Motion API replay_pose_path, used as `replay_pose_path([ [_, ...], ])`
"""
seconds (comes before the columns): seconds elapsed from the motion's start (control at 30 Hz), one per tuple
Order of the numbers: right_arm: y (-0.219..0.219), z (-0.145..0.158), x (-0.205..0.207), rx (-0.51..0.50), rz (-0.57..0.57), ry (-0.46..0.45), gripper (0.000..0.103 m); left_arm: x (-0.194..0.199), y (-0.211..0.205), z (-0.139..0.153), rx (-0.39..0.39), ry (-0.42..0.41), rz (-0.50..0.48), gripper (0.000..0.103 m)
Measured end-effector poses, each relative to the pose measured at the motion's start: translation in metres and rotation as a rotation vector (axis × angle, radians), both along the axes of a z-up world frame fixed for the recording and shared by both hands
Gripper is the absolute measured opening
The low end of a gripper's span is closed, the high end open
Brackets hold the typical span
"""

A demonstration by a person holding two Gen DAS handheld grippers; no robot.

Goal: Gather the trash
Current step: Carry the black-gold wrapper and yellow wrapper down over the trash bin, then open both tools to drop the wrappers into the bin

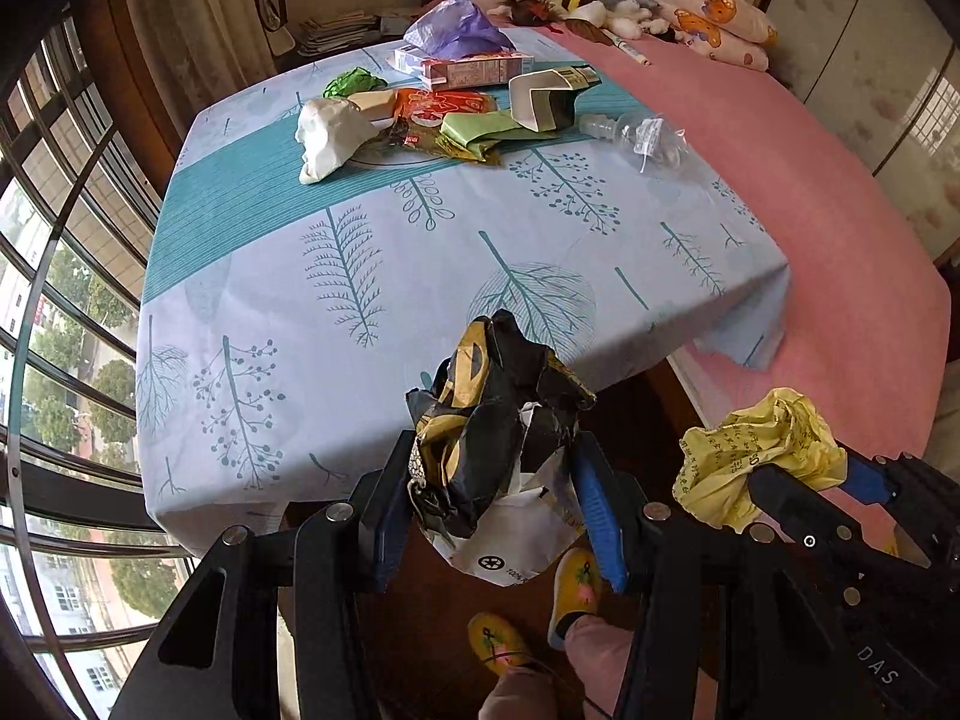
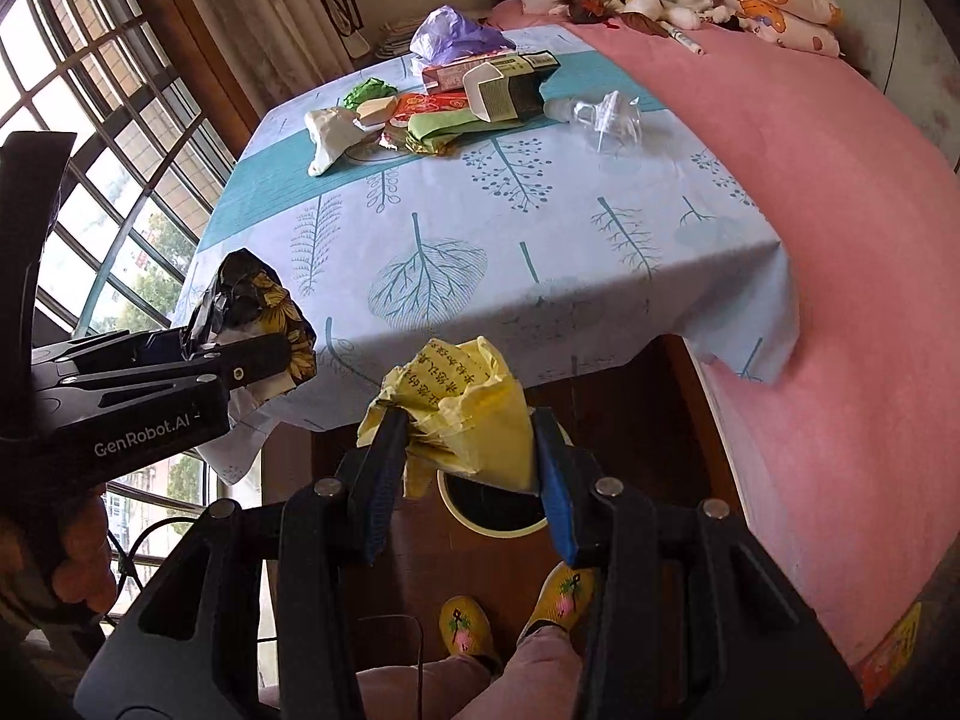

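- Our left gripper (image 1: pixel 498 480) is clamped on a crumpled black-and-gold wrapper (image 1: pixel 492 414), off the table's (image 1: pixel 288 300) near edge.
- Our right gripper (image 2: pixel 462 456) pinches a yellow bag (image 2: pixel 462 414) over a bin (image 2: pixel 492 510) at 6 o'clock.
- More trash (image 1: pixel 432 114) lies across the table at 12 o'clock.

Trash pile (image 1: pixel 444 114) on the table's (image 1: pixel 360 276) far side — bin (image 2: pixel 492 510) seemingly below.

On the table (image 1: pixel 372 276) lay about nine pieces of trash: two bags (image 1: pixel 456 30), two boxes (image 1: pixel 474 69), one bottle (image 1: pixel 636 132), some wrappers (image 1: pixel 444 105). Beside the table, two grippers (image 1: pixel 498 480) held one crumpled wrapper (image 1: pixel 492 414) each; two slippers (image 2: pixel 465 624) stood below.
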State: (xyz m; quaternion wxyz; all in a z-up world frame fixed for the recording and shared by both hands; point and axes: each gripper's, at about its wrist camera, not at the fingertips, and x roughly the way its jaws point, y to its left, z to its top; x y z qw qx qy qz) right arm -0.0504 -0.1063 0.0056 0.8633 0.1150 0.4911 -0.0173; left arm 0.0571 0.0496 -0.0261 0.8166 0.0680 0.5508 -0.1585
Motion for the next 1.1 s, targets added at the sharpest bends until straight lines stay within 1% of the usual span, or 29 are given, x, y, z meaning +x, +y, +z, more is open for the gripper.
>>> replay_pose_path([
  [0.07, -0.004, -0.006, -0.001, 0.008, -0.003, 0.015, 0.038, -0.001, -0.003, -0.004, 0.004, 0.011, 0.003, 0.050],
  [0.17, -0.011, -0.019, -0.001, 0.012, -0.002, 0.040, 0.038, -0.003, -0.011, -0.012, 0.018, 0.006, 0.002, 0.050],
  [0.27, -0.019, -0.037, 0.000, 0.024, -0.012, 0.073, 0.038, -0.005, -0.019, -0.026, 0.034, 0.020, 0.002, 0.050],
  [0.4, -0.030, -0.068, 0.004, 0.050, -0.037, 0.113, 0.038, -0.007, -0.028, -0.055, 0.047, 0.066, 0.005, 0.050],
  [0.57, -0.042, -0.115, 0.014, 0.071, -0.062, 0.140, 0.038, -0.004, -0.038, -0.098, 0.057, 0.109, 0.020, 0.050],
  [0.67, -0.049, -0.150, 0.020, 0.086, -0.076, 0.150, 0.038, -0.001, -0.043, -0.126, 0.055, 0.120, 0.029, 0.050],
  [0.8, -0.055, -0.205, 0.026, 0.096, -0.083, 0.187, 0.038, 0.002, -0.047, -0.171, 0.067, 0.129, 0.063, 0.050],
  [0.97, -0.058, -0.279, 0.041, 0.125, -0.066, 0.268, 0.039, 0.006, -0.046, -0.234, 0.066, 0.169, 0.130, 0.051],
  [1.1, -0.055, -0.330, 0.061, 0.122, -0.035, 0.304, 0.039, 0.011, -0.045, -0.283, 0.064, 0.194, 0.165, 0.051],
])
